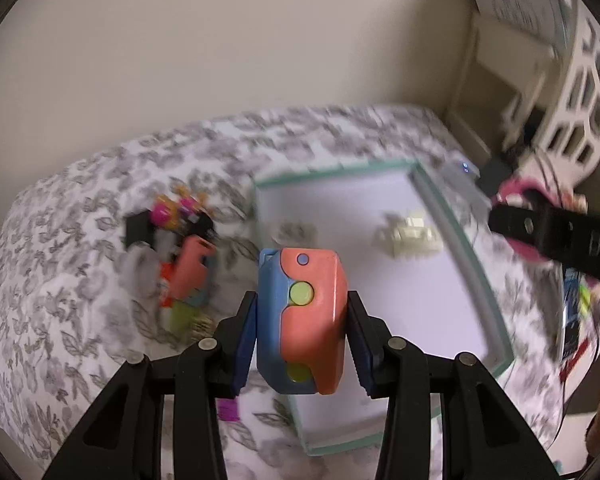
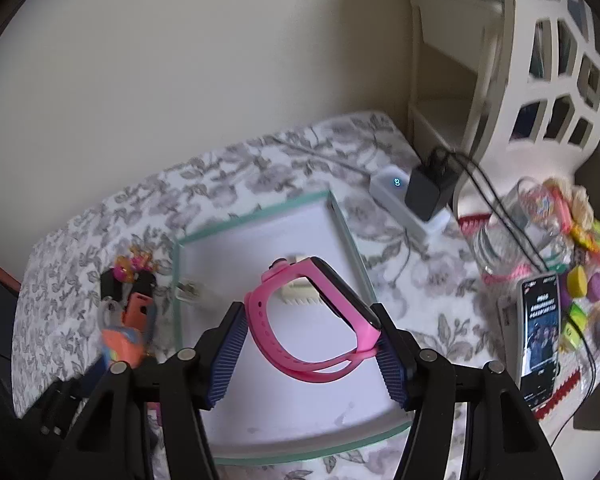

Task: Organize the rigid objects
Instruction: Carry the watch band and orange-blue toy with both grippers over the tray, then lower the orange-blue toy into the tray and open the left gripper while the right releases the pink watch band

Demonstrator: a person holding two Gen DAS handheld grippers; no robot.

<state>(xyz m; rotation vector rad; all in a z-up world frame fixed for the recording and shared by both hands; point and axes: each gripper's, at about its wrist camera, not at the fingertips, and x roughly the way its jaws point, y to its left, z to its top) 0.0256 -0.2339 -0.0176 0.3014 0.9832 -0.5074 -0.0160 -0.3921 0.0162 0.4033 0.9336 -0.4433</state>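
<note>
Two hand-held grippers, left hand-held gripper (image 1: 302,322) one toy (image 1: 302,320), right hand-held gripper (image 2: 310,344) one watch (image 2: 320,320)

Grippers: two, left gripper (image 1: 302,326) and right gripper (image 2: 314,344).
Trays: one white tray (image 2: 260,240) with teal rim.
Items lying in tray: two, a cream block (image 1: 410,234) and a pale blurred piece (image 1: 294,232).
Orange-and-blue toys: two, held toy (image 1: 304,320) and loose toy (image 1: 192,272).
Pink watches: one, pink watch (image 2: 320,320).
Phones: one phone (image 2: 540,340).
Black chargers: one charger (image 2: 428,188).
Left pile (image 1: 172,220): blurred, count cannot be told.
</note>
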